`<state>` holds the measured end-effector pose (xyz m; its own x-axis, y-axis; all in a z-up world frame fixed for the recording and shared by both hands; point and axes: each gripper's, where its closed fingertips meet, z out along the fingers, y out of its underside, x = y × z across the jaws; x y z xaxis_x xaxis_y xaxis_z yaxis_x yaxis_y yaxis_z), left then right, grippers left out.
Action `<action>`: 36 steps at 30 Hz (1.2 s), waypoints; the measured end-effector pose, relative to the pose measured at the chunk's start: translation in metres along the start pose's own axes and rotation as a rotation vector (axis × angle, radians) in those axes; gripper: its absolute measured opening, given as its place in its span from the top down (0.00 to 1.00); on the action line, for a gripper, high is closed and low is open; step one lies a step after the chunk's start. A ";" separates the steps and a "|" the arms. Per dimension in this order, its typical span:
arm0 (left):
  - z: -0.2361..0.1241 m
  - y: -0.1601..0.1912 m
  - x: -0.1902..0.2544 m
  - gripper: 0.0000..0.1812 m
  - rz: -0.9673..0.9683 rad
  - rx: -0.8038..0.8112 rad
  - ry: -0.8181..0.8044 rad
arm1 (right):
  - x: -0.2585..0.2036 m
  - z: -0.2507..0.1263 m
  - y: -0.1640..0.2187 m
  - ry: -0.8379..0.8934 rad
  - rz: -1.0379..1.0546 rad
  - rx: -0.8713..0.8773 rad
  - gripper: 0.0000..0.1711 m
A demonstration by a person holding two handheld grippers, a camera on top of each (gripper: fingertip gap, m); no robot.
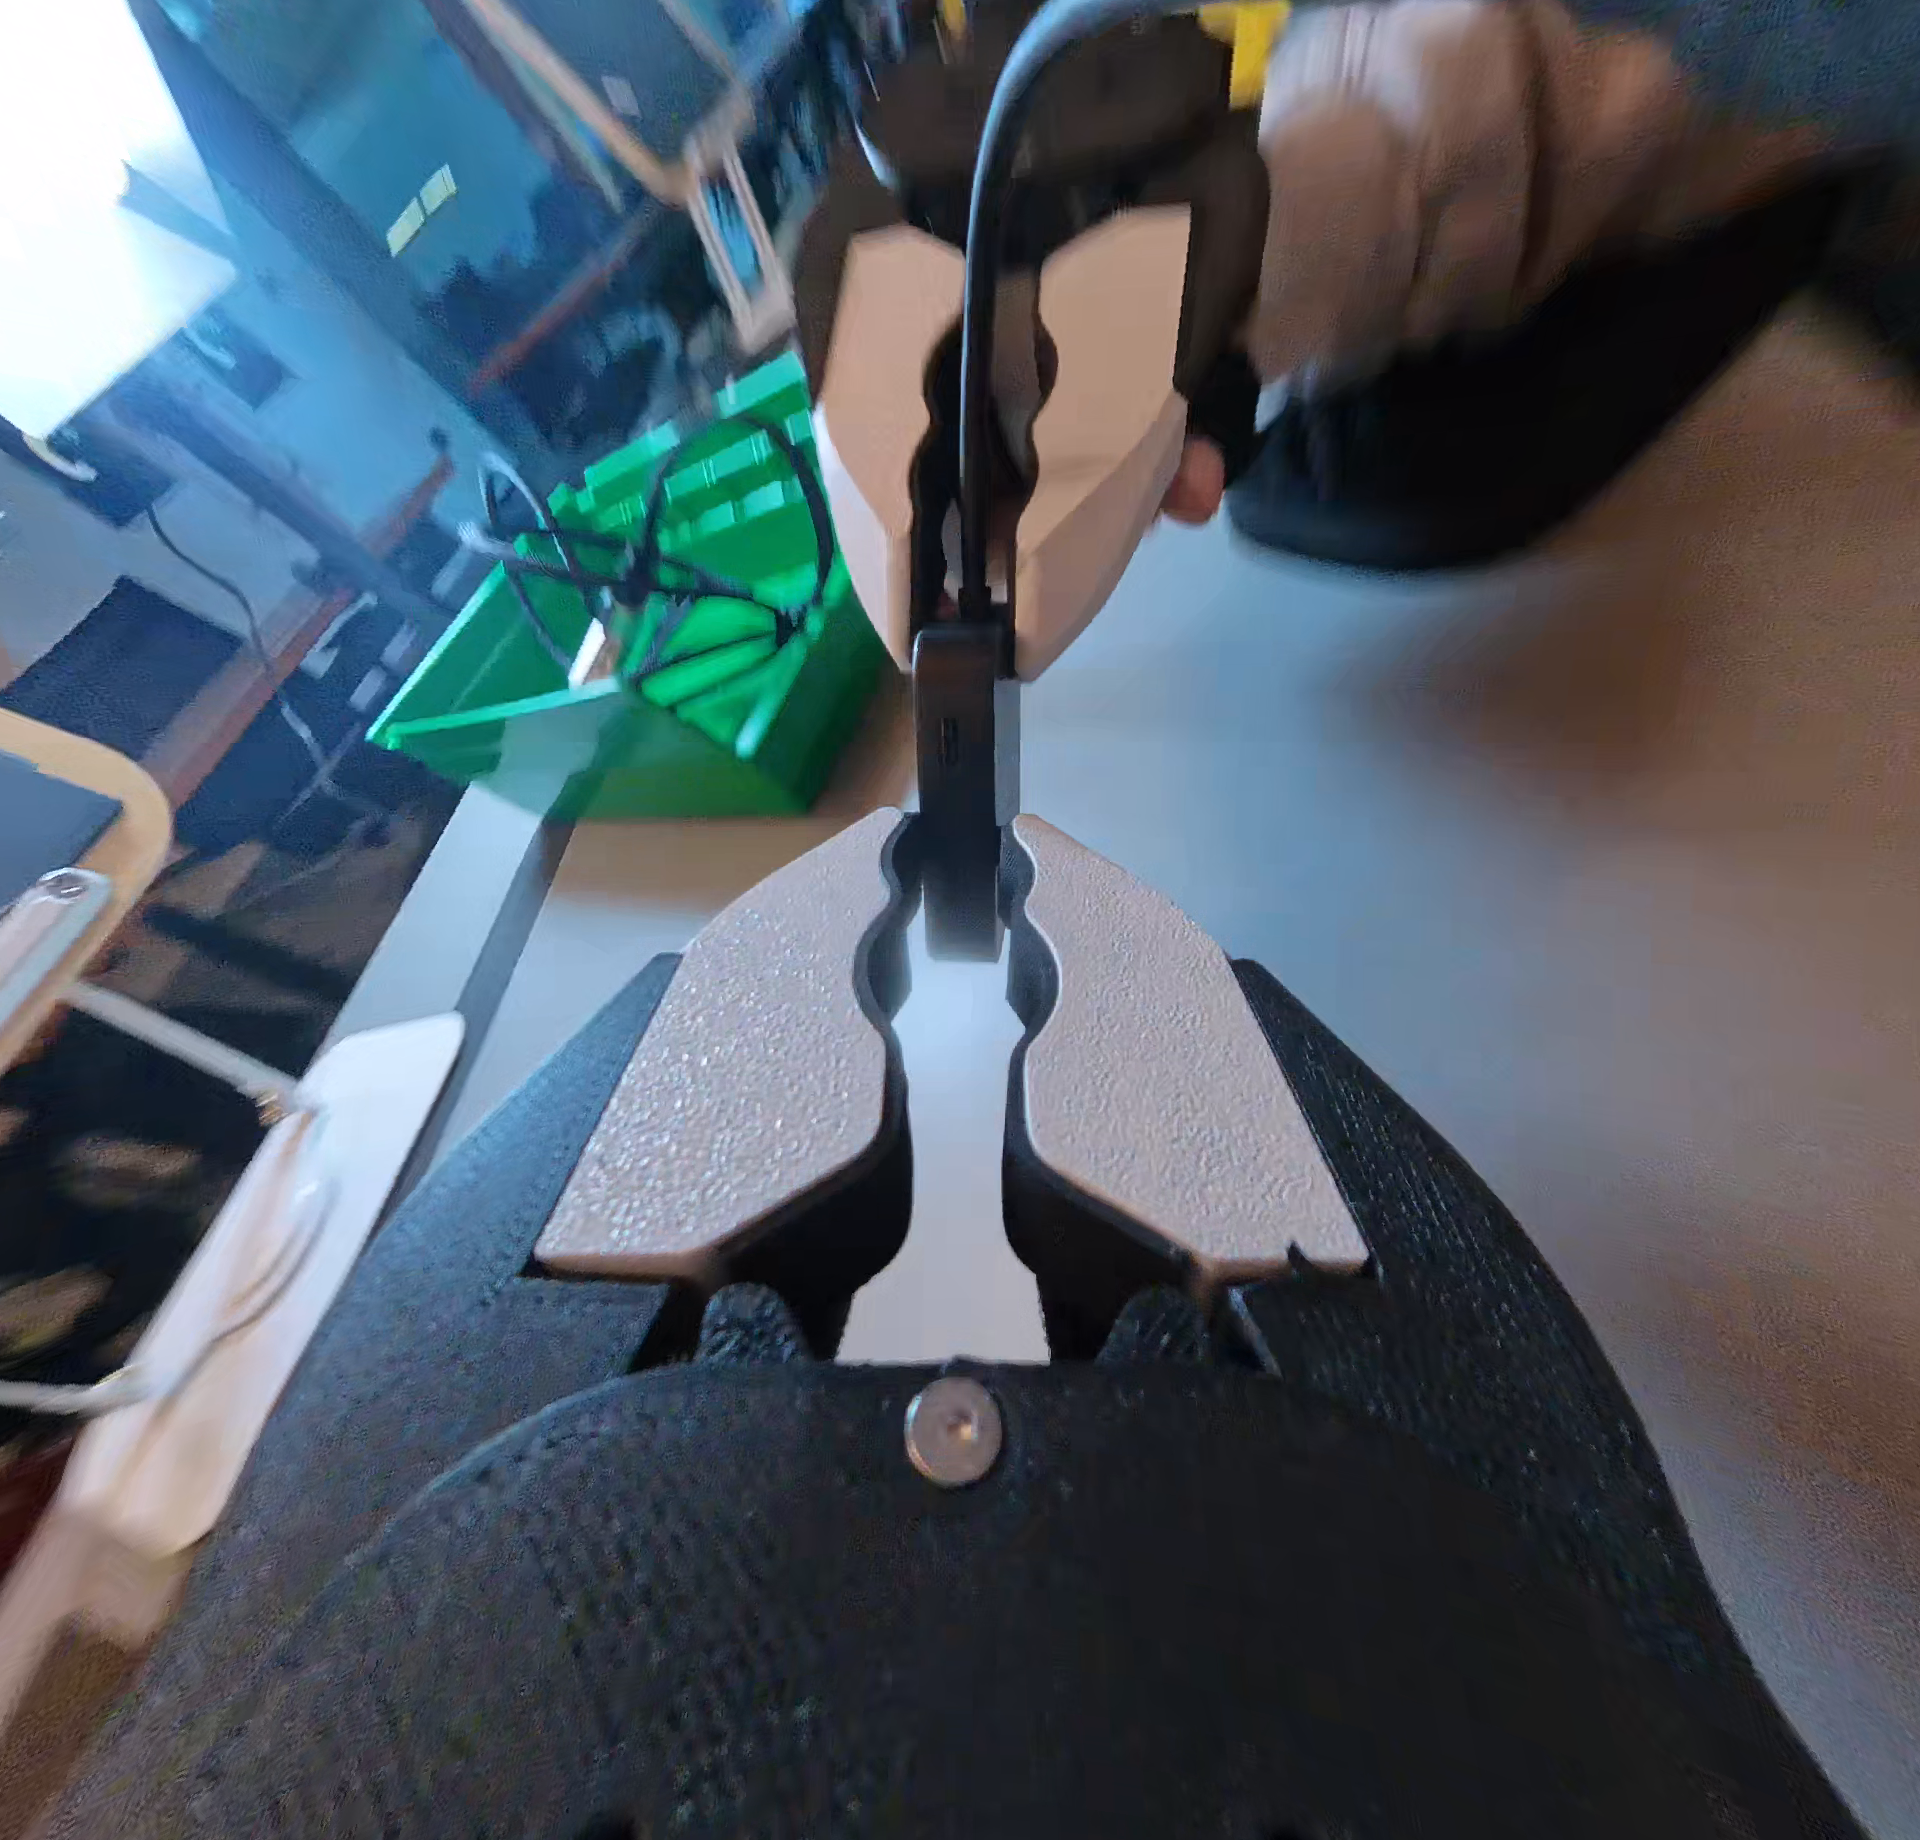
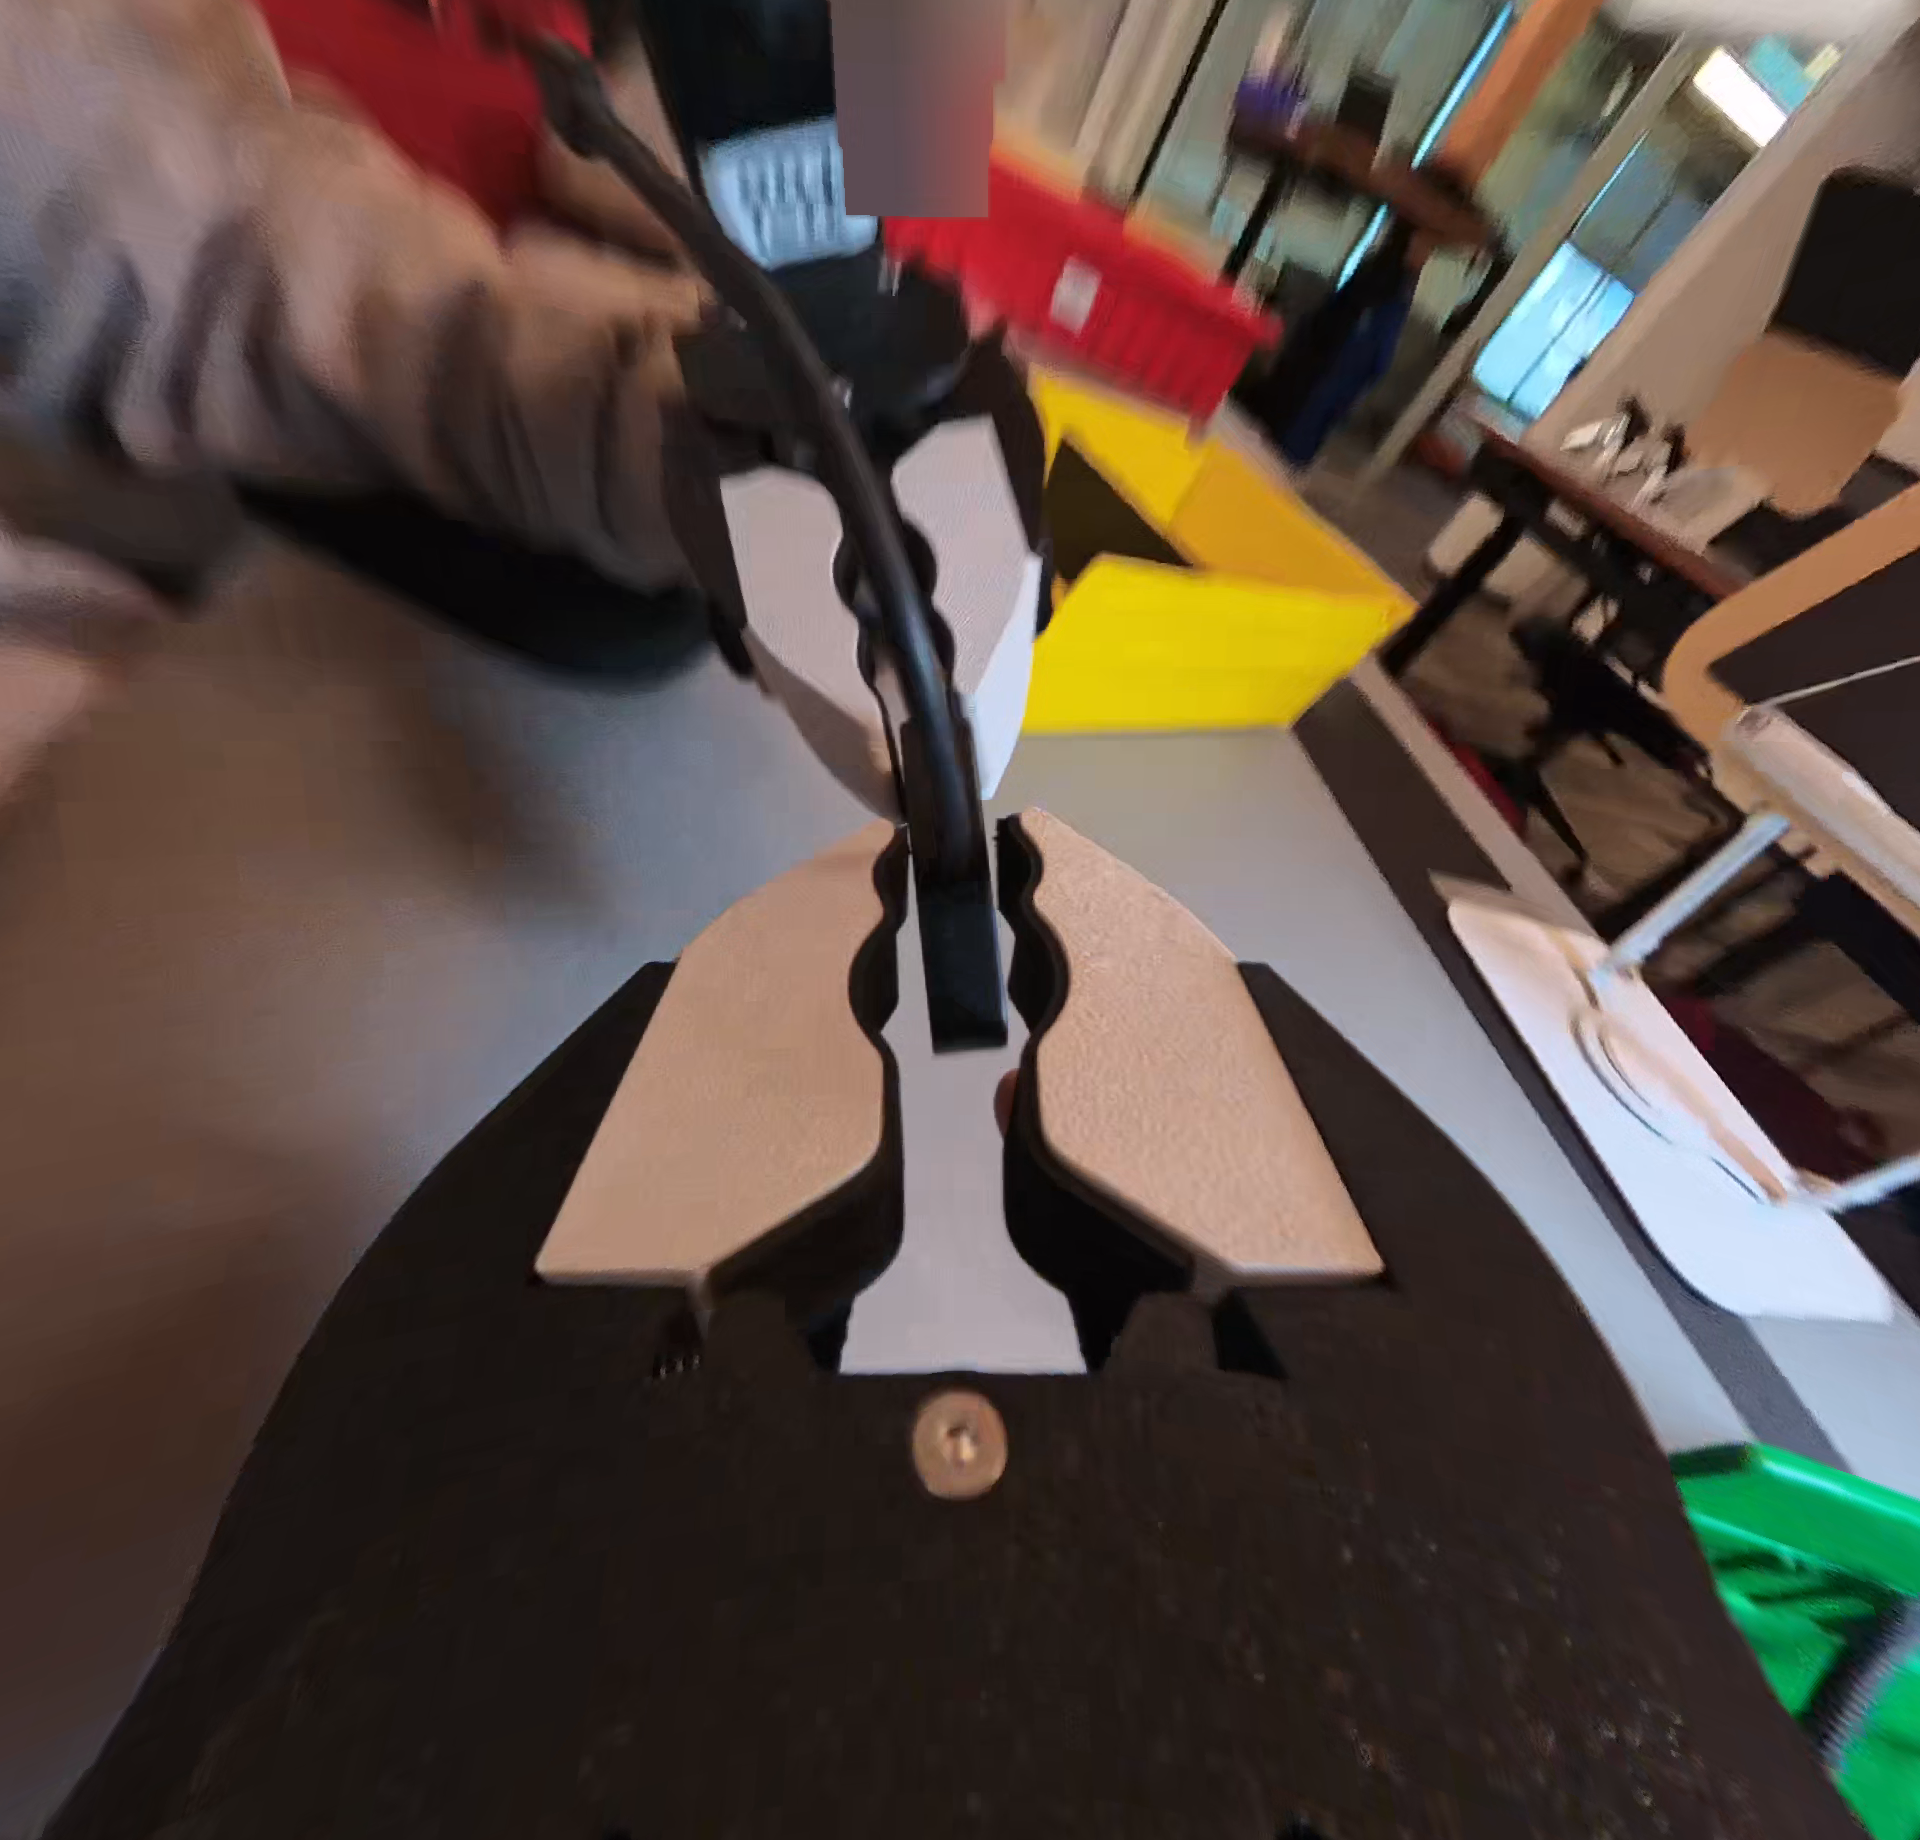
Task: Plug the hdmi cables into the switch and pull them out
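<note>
Left gripper [image 1: 956,891] fingers pinch the black switch [image 1: 961,751]; right gripper [image 2: 951,917] fingers pinch the HDMI plug [image 2: 961,969] opposite, long axes roughly collinear, tips nearly meeting.

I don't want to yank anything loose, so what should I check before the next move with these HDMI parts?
1. Left tool grip on the black connector: ok, fingertips closed on it.
2. Right tool grip: ok, the connector sits between its fingertips.
3. Plug seated or separated: cannot tell, the joint is hidden between the tips.
4. Cable free to move: not ok, it runs between the far tool's fingers.
5. Green bin out of the way: ok, off to the side.
</note>
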<state>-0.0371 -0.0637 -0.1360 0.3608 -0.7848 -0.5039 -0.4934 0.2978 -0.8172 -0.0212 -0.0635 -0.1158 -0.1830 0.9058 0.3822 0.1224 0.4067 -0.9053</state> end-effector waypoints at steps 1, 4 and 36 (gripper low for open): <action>-0.006 -0.012 -0.005 0.92 -0.072 0.095 0.005 | 0.005 -0.007 -0.013 0.003 0.055 0.087 0.87; -0.029 -0.045 -0.022 0.92 -0.236 0.351 0.001 | 0.016 -0.022 -0.032 -0.030 0.236 0.255 0.75; -0.010 0.002 -0.008 0.79 -0.001 0.012 -0.012 | -0.004 -0.003 -0.009 0.068 -0.196 0.032 0.92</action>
<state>-0.0485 -0.0628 -0.1308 0.3704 -0.7785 -0.5067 -0.4835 0.3041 -0.8208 -0.0186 -0.0703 -0.1087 -0.1334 0.8160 0.5625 0.0599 0.5731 -0.8173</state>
